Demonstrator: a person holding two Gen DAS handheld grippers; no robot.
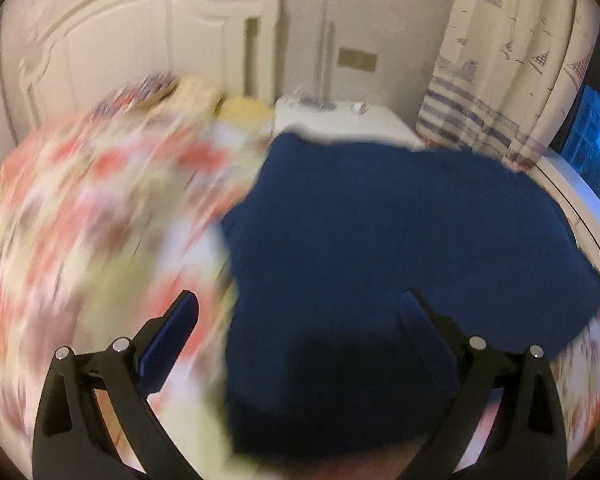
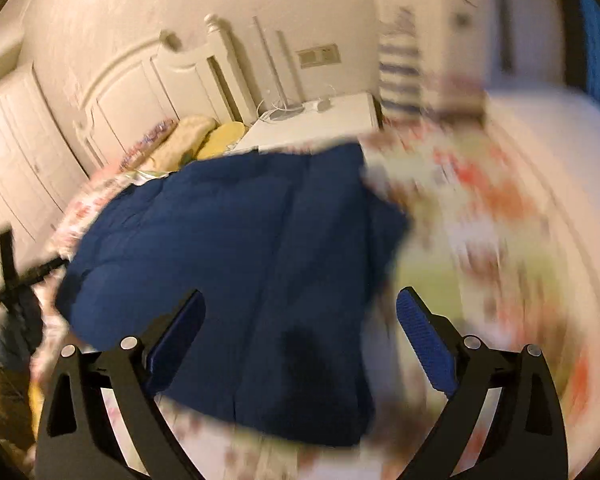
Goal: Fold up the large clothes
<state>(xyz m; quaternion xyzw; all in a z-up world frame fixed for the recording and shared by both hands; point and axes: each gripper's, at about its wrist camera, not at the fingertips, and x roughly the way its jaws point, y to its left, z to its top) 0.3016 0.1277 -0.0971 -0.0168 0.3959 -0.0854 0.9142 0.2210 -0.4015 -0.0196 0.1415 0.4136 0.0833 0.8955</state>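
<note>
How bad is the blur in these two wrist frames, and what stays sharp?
Left wrist view: floral bedspread smeared by motion, blue garment soft-edged, left gripper crisp. Right wrist view: bedspread and curtain streaked, headboard clearer, right gripper sharp. Both dim, warm, fisheye-curved.

Both wrist views look down, close; sharing the blue garment.
</note>
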